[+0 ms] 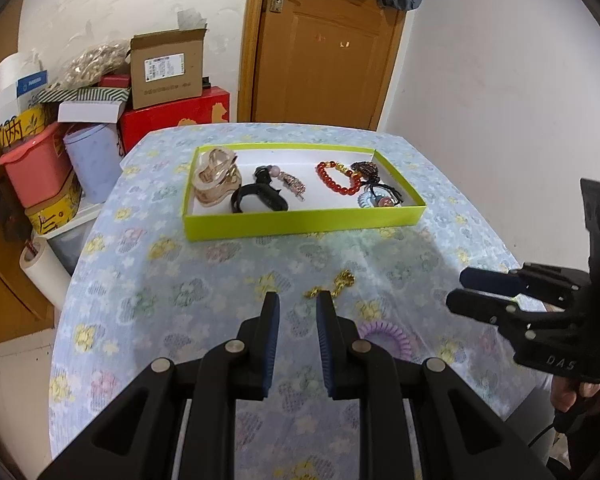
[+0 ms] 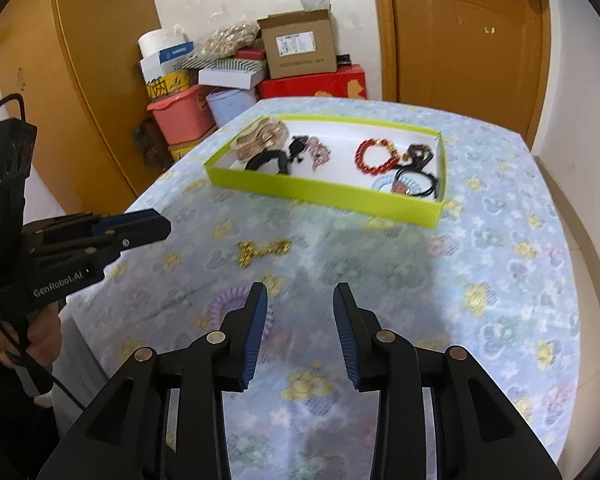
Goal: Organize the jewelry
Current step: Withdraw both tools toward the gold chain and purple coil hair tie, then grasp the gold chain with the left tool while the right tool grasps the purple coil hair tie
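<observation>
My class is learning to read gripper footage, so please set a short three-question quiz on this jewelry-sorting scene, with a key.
1. True or false: the gold chain already lies inside the green tray.
2. Which item lies on the tablecloth nearest the right gripper? A) red bead bracelet B) purple coil hair tie C) rose-gold hair claw
3. Fill in: the left gripper holds ____.

Key: 1 false; 2 B; 3 nothing, its jaws are open.
</observation>
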Tool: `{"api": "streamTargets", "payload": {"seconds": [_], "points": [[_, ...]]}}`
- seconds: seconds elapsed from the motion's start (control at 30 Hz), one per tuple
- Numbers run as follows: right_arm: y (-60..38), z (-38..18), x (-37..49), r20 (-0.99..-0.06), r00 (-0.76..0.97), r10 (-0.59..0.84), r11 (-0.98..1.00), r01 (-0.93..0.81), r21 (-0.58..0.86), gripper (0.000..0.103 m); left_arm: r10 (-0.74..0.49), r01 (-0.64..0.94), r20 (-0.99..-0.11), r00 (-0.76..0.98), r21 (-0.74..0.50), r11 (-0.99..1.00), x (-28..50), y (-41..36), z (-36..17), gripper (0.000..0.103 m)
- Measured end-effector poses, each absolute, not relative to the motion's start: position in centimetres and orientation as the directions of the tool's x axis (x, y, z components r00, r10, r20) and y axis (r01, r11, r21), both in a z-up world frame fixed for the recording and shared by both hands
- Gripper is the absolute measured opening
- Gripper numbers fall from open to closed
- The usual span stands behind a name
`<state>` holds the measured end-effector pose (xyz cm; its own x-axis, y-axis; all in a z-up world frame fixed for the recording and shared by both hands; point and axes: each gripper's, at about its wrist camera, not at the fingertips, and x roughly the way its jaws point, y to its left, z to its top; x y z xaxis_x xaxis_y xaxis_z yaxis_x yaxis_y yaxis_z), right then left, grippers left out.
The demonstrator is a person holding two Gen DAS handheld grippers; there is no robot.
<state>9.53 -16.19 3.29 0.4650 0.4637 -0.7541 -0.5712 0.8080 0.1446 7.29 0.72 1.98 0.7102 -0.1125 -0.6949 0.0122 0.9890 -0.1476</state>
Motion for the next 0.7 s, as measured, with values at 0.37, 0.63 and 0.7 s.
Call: {"api": "streamTargets", "payload": {"seconds": [0.37,0.63,0.7], "points": [[-13.6,0.0,9.2,-0.802,0.4,0.444,0.784,-0.607,0.131,0.035,-0.115,-0.007,-0.705,0.7,-0.168,0.986,6.5,1.6,1.1,0.02],[-12.3,-1.1,8.8,-0.816,0.398,0.42,0.765,-0.638,0.083,0.034,-0.119,-0.013,-0.708,0.696,-0.178,0.984,6.8,2.0,0.7,0.02],[-12.0,-1.2,8.6,-0.817,0.406,0.411,0.76,-0.647,0.061,0.028,-0.121,-0.015,-0.711,0.693,-0.181,0.983,6.9,2.1,0.6,0.02]]}}
